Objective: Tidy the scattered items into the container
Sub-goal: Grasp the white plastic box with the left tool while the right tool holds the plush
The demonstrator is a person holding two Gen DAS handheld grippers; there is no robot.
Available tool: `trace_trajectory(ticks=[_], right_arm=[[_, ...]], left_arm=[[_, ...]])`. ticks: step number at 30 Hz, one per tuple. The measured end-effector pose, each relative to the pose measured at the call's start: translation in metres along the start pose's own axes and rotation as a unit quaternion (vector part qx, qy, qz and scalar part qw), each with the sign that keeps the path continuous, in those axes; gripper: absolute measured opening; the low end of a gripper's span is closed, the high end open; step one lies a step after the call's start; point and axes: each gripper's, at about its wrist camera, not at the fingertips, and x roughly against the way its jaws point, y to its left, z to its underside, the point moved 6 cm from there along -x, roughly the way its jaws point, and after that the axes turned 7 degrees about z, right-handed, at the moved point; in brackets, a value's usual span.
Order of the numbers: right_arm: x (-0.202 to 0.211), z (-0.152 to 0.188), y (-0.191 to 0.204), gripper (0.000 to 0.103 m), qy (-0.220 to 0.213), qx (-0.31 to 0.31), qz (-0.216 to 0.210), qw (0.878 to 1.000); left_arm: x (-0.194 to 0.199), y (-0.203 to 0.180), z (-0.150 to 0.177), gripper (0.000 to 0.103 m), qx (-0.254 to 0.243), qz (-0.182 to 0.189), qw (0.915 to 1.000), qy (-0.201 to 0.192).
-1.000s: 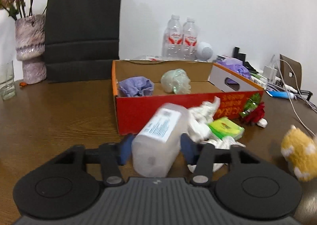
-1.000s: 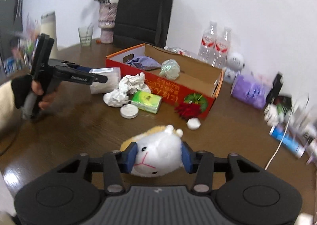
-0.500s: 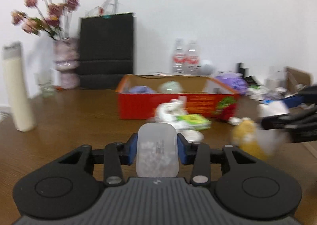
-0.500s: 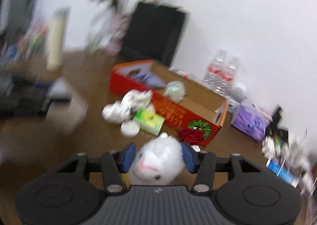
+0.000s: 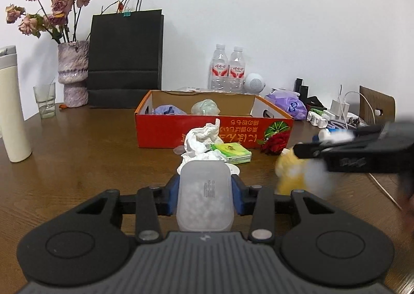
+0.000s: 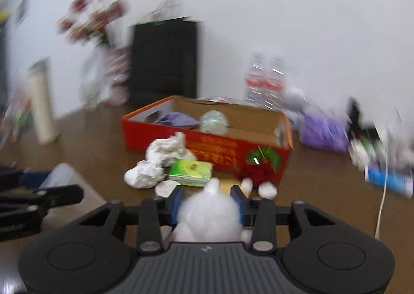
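Observation:
My left gripper (image 5: 204, 197) is shut on a translucent plastic bottle (image 5: 204, 198), held above the table well in front of the red cardboard box (image 5: 165, 129). My right gripper (image 6: 209, 203) is shut on a white and yellow plush toy (image 6: 209, 216), also seen blurred in the left wrist view (image 5: 297, 175). The box (image 6: 145, 133) holds a purple cloth (image 5: 168, 109) and a pale green crumpled ball (image 5: 205, 107). Crumpled white tissues (image 5: 201, 141), a green tissue pack (image 5: 231, 150), a white round lid (image 6: 167, 188) and a red flower (image 5: 276, 142) lie in front of the box.
A black paper bag (image 5: 125, 58), a vase of dried flowers (image 5: 72, 71), a glass (image 5: 44, 100) and a tall cream flask (image 5: 11, 107) stand at the left. Two water bottles (image 5: 229, 69), a purple pack (image 5: 287, 105) and cables with chargers (image 5: 341, 110) crowd the right.
Both grippers have lifted their items and pulled back from the box. The right gripper with the plush toy has swung toward the box; its view is motion-blurred.

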Motion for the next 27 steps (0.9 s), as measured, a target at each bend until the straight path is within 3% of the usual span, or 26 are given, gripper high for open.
trace_trajectory(ticks=[1,4,6,9,12,14,17,19,23,27], right_arm=[[0.005,-0.008,0.005,0.036,0.018,0.054,-0.023,0.998],[0.016,-0.023,0.017,0.036,0.068,0.204,-0.073,0.974],[0.017,-0.023,0.022,0.036,0.084,0.248,-0.079,0.962],[0.014,-0.006,0.028,0.038,0.092,0.264,-0.065,0.958],[0.017,0.006,0.021,0.057,0.06,0.223,-0.044,0.972],[0.023,0.013,0.012,0.063,0.038,0.184,-0.024,0.982],[0.036,0.02,-0.001,0.08,0.0,0.112,0.018,0.994],[0.051,0.025,-0.01,0.085,-0.028,0.057,0.043,0.997],[0.084,0.039,-0.022,0.095,-0.062,-0.083,0.093,0.99],[0.084,0.053,-0.005,0.096,-0.051,-0.149,0.115,0.981]], left_arm=[[0.0,0.0,0.0,0.041,0.001,0.001,1.0,0.001],[0.0,-0.003,0.0,0.041,0.006,0.007,1.0,0.002],[0.0,-0.007,0.001,0.041,0.011,0.013,0.9999,0.0],[0.002,-0.013,0.004,0.041,0.011,0.021,0.9997,-0.001],[0.004,-0.016,0.005,0.041,0.0,0.024,0.9997,0.001],[0.004,-0.017,0.004,0.041,-0.002,0.025,0.9997,0.003],[0.004,-0.017,0.005,0.041,0.003,0.024,0.9997,0.001],[0.005,-0.017,0.006,0.041,0.003,0.027,0.9996,0.001],[0.004,-0.018,0.006,0.041,0.003,0.028,0.9996,0.003],[0.003,-0.021,0.005,0.041,0.007,0.033,0.9994,0.004]])
